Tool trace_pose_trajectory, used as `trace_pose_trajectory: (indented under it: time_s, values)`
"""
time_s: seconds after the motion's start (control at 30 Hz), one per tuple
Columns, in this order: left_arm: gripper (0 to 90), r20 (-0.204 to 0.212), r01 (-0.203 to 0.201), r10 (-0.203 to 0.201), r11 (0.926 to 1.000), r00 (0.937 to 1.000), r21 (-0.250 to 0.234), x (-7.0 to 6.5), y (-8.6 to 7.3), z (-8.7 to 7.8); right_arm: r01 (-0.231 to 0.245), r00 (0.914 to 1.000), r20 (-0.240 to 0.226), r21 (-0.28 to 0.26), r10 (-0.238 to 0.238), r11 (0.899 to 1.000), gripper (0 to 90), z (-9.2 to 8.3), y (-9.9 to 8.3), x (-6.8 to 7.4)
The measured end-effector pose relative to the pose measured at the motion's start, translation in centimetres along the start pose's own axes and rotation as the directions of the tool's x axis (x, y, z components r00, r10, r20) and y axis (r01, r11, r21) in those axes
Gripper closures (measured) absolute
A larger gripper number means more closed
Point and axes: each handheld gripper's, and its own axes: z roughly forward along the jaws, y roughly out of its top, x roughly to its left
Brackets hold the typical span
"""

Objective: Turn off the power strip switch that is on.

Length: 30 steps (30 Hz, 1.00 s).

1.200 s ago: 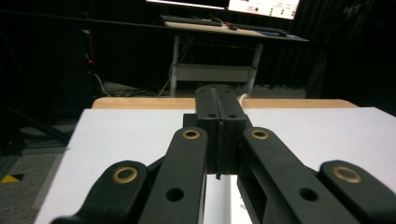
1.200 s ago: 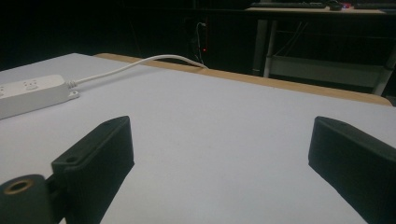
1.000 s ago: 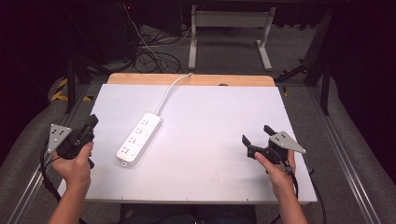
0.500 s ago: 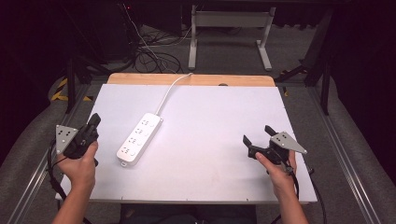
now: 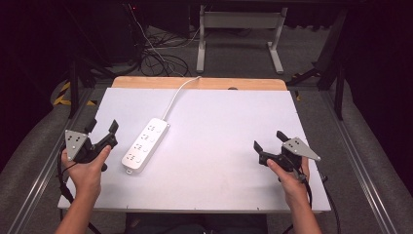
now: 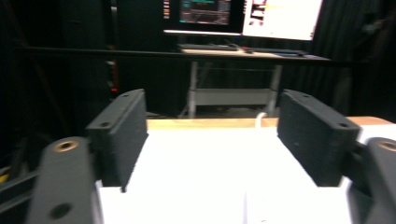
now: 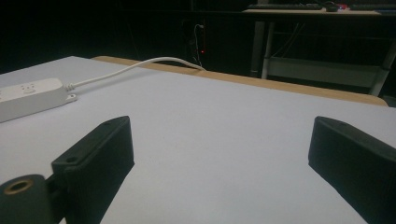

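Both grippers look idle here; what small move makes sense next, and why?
Probably ease the left gripper rightward toward the power strip. Its jaws are open and empty, and it sits much nearer the strip than the right gripper, also open.

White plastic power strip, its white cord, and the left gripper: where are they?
White plastic power strip (image 5: 146,145), high view, middle of its top.
White cord (image 5: 177,94), high view, mid-length.
Left gripper (image 5: 104,128), high view, between its fingertips.

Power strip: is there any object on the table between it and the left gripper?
Nothing visible stands between them. In the high view, the left gripper, jaws open, sits just left of the white power strip, with only bare table in the gap. The strip's cord runs away toward the far edge.
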Motion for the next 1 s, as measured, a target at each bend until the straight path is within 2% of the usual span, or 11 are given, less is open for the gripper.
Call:
trace_pose_trajectory:
  time_s: [0.1, 0.17, 0.23, 0.3, 1.0]
  values:
    - [19.2, 0.022, -0.001, 0.001, 1.0000, 0.9998, 0.000, -0.01, -0.08, 0.04, 0.000, 1.0000, 0.000, 0.000, 0.000, 1.000, 7.6, 0.00, 0.01, 0.02]
    - [14.6, 0.010, 0.001, -0.001, 1.0000, 1.0000, 0.001, 0.01, -0.15, 0.05, 0.000, 1.0000, 0.001, 0.001, 0.000, 1.000, 7.6, 0.00, 0.02, 0.03]
    - [6.1, -0.004, 0.011, -0.011, 0.9999, 0.9999, 0.001, 0.04, -0.18, 0.08, 0.001, 1.0000, 0.000, 0.000, -0.001, 1.000, 7.6, 0.01, 0.01, 0.04]
    - [2.9, -0.010, 0.014, -0.014, 0.9999, 0.9998, -0.003, 0.09, -0.20, 0.06, 0.001, 1.0000, 0.001, 0.001, -0.001, 1.000, 7.5, 0.01, 0.02, 0.03]
    - [3.3, 0.007, 0.002, -0.003, 0.9999, 1.0000, 0.014, 0.16, -0.47, 0.00, 0.001, 1.0000, -0.008, -0.006, -0.001, 1.000, 6.7, 0.24, 0.18, 0.11]
